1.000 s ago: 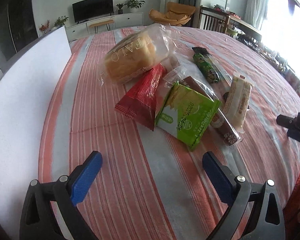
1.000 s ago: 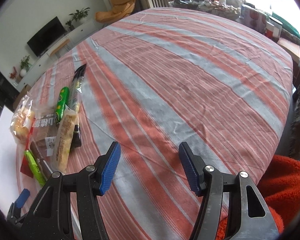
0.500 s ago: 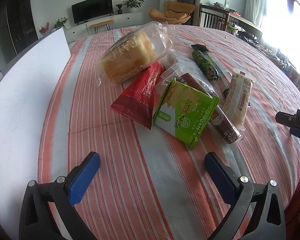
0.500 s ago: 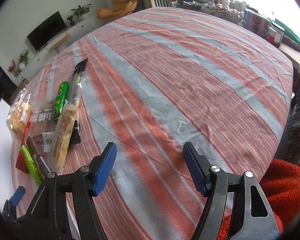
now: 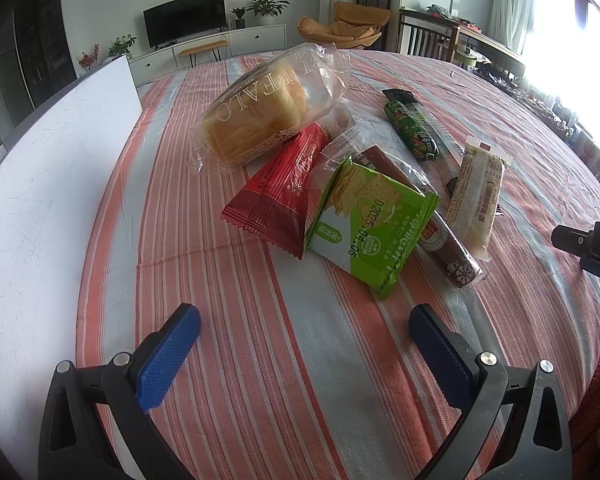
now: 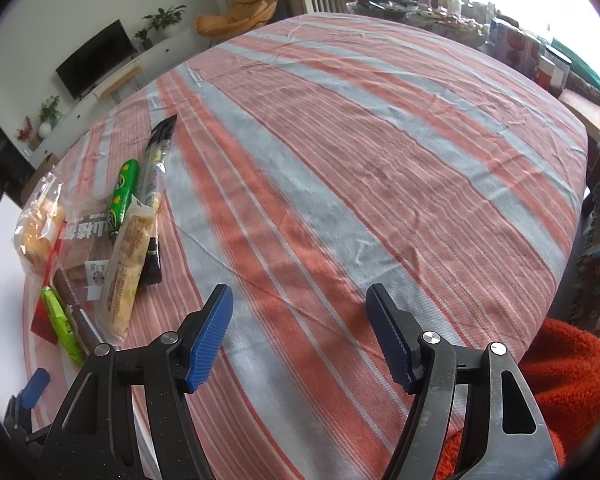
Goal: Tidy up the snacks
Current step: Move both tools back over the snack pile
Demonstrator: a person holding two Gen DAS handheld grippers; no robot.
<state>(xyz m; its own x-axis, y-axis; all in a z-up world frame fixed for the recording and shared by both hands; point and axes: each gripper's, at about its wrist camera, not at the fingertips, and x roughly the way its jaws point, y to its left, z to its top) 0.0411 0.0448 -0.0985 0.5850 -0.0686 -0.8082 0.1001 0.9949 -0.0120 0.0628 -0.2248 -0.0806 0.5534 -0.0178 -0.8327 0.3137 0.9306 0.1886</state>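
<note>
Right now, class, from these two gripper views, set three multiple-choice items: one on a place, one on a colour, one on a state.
1. Where does the bread bag lie?
A. at the far end of the snack pile
B. on the white board
C. between the left gripper's pads

2. What colour is the cracker packet?
A. blue
B. green
C. black

3. How is the right gripper?
A. shut on a snack
B. out of view
C. open, holding nothing

Answers:
1 A: the other snacks lie nearer the camera.
2 B: its wrapper is lime green.
3 C: only striped tablecloth shows between its blue pads.
</note>
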